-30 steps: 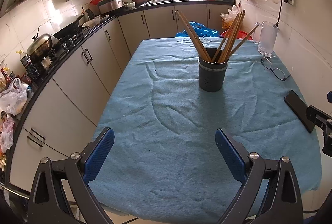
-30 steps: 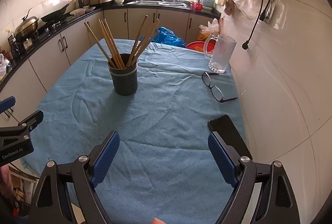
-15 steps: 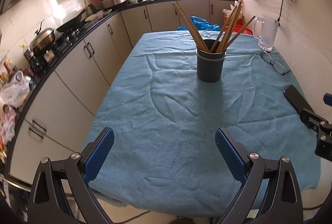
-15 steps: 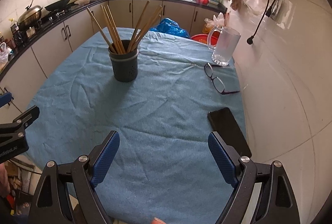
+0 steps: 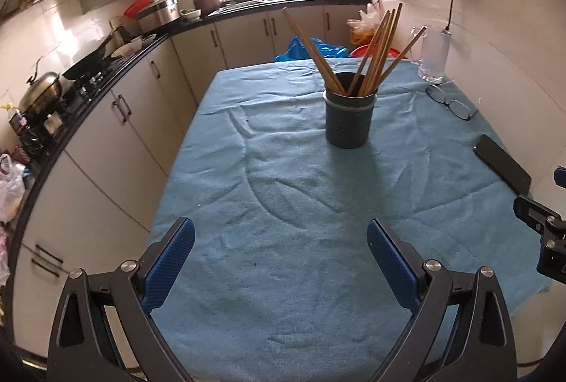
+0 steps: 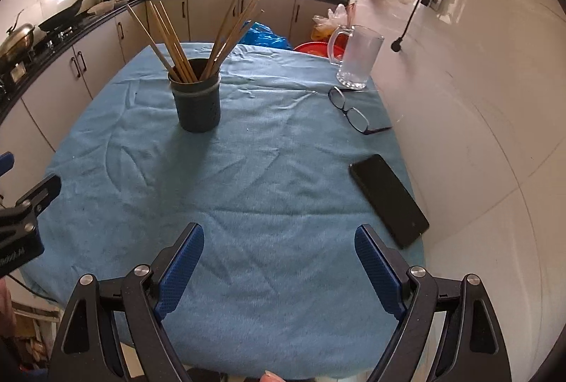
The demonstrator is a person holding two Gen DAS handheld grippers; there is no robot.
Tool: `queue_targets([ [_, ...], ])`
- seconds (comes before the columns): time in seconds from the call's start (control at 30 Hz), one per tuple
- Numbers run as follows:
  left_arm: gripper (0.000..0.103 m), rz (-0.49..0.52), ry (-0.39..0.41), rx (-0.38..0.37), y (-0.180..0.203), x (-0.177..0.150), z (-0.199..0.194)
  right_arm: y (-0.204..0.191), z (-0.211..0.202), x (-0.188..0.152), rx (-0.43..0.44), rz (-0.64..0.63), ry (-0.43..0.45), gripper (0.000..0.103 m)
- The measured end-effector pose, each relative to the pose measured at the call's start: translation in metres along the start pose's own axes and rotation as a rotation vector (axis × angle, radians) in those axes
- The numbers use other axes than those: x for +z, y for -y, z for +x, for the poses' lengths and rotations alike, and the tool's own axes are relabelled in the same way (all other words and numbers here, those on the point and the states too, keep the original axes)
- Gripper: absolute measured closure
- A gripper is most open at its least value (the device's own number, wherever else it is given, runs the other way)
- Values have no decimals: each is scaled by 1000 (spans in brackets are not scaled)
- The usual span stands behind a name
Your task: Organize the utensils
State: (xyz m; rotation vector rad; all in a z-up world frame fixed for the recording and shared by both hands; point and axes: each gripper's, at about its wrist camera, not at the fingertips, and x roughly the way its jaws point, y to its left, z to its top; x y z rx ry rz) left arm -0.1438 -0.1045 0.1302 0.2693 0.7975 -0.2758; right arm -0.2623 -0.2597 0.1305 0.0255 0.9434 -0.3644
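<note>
A dark round holder [image 5: 349,120] [image 6: 196,102] stands upright on the blue tablecloth [image 5: 300,198] [image 6: 269,176], with several wooden chopsticks [image 5: 375,52] [image 6: 169,38] fanned out of its top. My left gripper [image 5: 281,265] is open and empty, well short of the holder over the near part of the cloth. My right gripper [image 6: 279,270] is also open and empty, near the table's front edge, with the holder far ahead to its left. Each gripper's body shows at the edge of the other's view.
A black phone [image 6: 387,199] [image 5: 502,164] lies on the cloth at the right, by the white wall. Glasses [image 6: 350,113] [image 5: 449,102] and a glass mug [image 6: 357,58] [image 5: 433,54] sit further back right. Kitchen cabinets and a stove counter [image 5: 106,70] run along the left.
Both grippers have drawn back and risen a little from the table, so the holder looks smaller and more of the cloth's near edge shows. Both stay open; nothing on the table moved.
</note>
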Motion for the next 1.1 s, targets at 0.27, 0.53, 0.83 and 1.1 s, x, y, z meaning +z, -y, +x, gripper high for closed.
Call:
queue_targets([
  [0.27,6,9,9,-29,7,4,9,5,1,-4,-38,12,-19,13],
  [0.53,6,-27,-3,-2,9,13,18,11,12,9,-14,-20,-5,13],
  [0.83,6,-40,-10,9,6,15,21,10,23,18,9,-31,-9,13],
  [1.1,6,-128,-107,-10,-25,2,51,16,69,10,27,22,-85,13],
])
